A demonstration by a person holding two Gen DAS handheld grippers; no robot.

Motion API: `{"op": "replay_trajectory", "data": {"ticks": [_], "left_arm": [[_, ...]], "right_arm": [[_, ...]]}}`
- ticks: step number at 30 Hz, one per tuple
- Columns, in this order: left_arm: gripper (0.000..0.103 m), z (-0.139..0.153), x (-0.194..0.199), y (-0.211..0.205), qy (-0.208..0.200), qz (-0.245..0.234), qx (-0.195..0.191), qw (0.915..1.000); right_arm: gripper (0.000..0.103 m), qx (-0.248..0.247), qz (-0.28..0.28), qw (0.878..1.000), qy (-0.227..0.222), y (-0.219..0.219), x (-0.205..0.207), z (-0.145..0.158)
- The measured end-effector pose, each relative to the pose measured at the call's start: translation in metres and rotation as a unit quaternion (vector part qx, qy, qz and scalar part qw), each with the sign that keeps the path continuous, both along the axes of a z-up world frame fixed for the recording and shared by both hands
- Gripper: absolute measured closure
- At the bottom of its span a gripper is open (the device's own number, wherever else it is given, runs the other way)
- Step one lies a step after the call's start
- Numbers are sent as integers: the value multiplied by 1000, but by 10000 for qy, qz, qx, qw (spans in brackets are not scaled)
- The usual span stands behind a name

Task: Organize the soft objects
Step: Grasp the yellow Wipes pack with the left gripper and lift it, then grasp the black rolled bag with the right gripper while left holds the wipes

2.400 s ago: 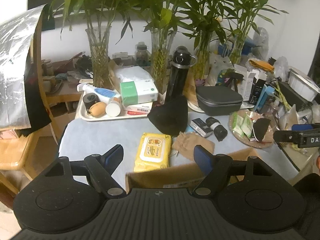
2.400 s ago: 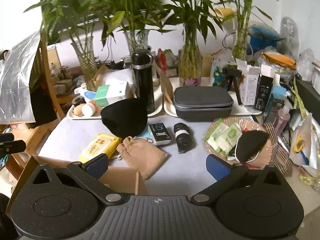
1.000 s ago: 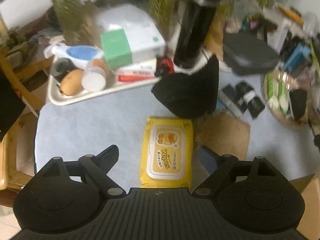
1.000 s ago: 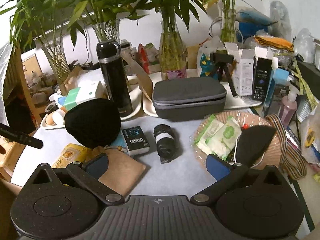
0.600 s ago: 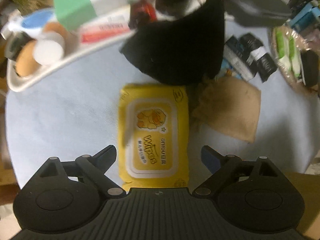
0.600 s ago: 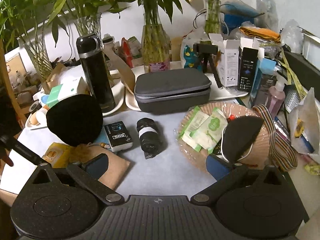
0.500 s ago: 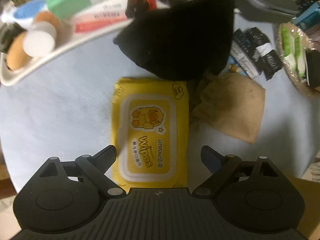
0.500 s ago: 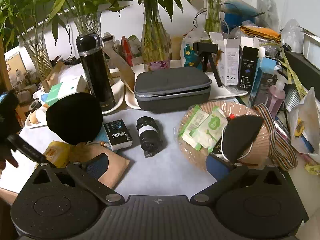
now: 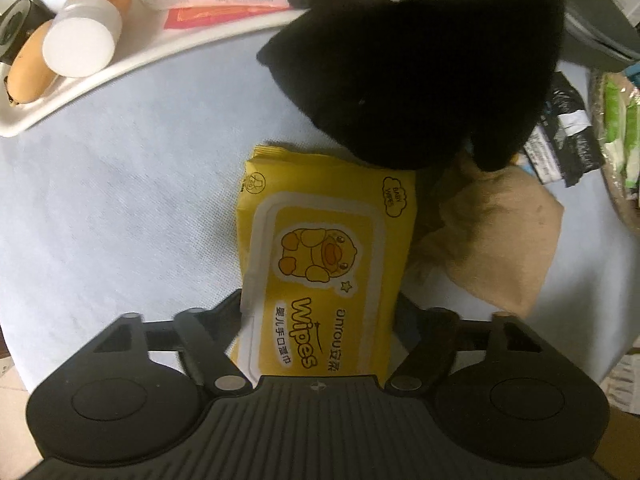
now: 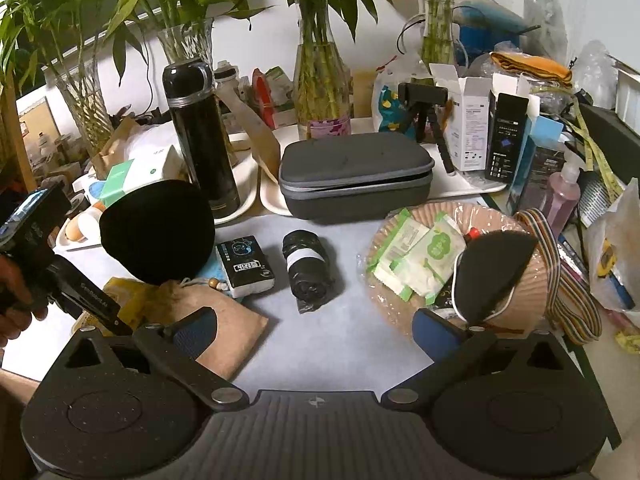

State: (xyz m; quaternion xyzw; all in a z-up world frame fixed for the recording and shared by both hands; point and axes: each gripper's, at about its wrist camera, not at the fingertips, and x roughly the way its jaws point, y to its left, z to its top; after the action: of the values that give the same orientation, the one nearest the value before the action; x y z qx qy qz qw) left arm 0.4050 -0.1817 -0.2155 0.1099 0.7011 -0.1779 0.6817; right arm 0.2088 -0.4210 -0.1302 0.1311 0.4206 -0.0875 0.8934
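I see the yellow wipes pack (image 9: 324, 264) lying flat on the table (image 9: 120, 208), label up with a duck picture. Touching its far end sits the black beanie (image 9: 420, 68), slumped. Just beside the pack, on its right, lies the tan drawstring pouch (image 9: 500, 236), flat and creased.

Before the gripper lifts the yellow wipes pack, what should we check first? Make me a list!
1. Wipes pack sits between the left gripper fingers: ok; the jaws are closing.
2. Pads pressing firmly on both sides: cannot tell.
3. Black hat clear of the pack: not ok, it overlaps the far end.
4. Tan pouch out of the way: cannot tell, it lies close beside.
5. Right gripper empty and away: ok.
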Motion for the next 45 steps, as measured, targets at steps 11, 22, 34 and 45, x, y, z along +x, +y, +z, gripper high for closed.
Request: {"op": "replay_trajectory", "data": {"ticks": [11,22,34,45], "left_arm": [[40,28,-16,32,-416,296,-302,9982],[41,92,-35,54,-1370,396,-851,9861],[41,138,-68,87,-2576,502,-1497,9533],[41,164,-93,110,-2978,665,-2053,9299]], "right_arm": [[0,32,121,9999,-55,3,0,1],[0,157,589,9981,-2,4,7,-4],[23,104,1135,9935,53,7,63,-39],[47,-329,917,9951,133,-6,107,-83]]}}
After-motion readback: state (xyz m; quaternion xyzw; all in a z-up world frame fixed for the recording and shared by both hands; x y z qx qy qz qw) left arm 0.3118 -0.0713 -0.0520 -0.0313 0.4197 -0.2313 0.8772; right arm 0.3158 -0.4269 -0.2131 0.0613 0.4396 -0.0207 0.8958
